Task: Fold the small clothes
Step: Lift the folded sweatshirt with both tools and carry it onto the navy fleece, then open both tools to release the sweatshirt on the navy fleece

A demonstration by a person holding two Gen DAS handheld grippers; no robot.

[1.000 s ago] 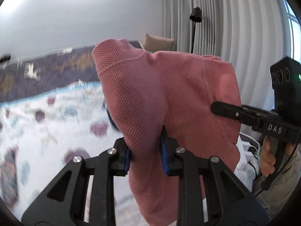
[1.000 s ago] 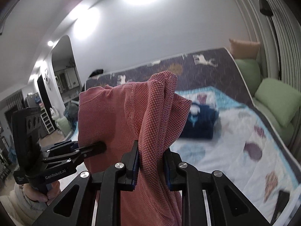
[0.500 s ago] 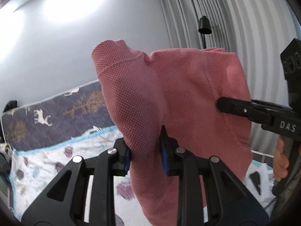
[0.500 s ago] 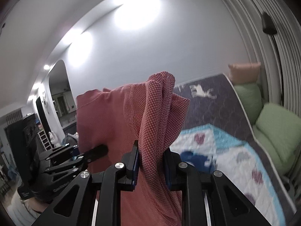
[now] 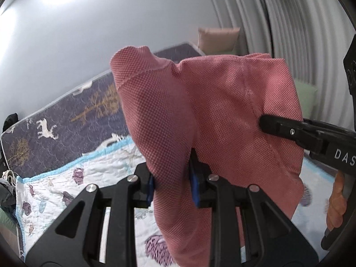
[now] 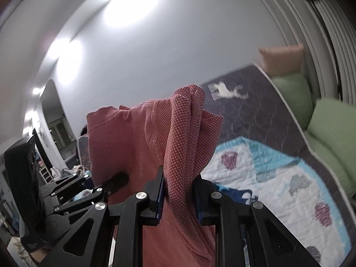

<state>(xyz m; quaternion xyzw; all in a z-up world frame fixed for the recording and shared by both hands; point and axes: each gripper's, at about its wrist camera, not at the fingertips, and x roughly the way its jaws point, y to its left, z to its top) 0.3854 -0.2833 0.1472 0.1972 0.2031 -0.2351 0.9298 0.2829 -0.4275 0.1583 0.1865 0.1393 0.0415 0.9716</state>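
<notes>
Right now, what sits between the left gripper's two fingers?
A bunched fold of the red garment, pinched by the left gripper; the left wrist view shows it.

red garment [image 5: 222,111] hides much of quilt [image 5: 66,184]; garment's lower end cut off; navy item [image 6: 233,194] mostly hidden.

Bedroom with a quilted bed, pale walls and a long run of curtains

A white quilt [image 6: 278,184] with purple and blue patches covers the bed, a dark deer-print cover [image 5: 66,122] at its far edge; green cushions [image 6: 333,129] and a peach pillow [image 6: 281,57] lie beside grey pleated curtains [image 5: 289,22]; an arched doorway [image 6: 53,120], perhaps to a kitchen, opens left.
</notes>
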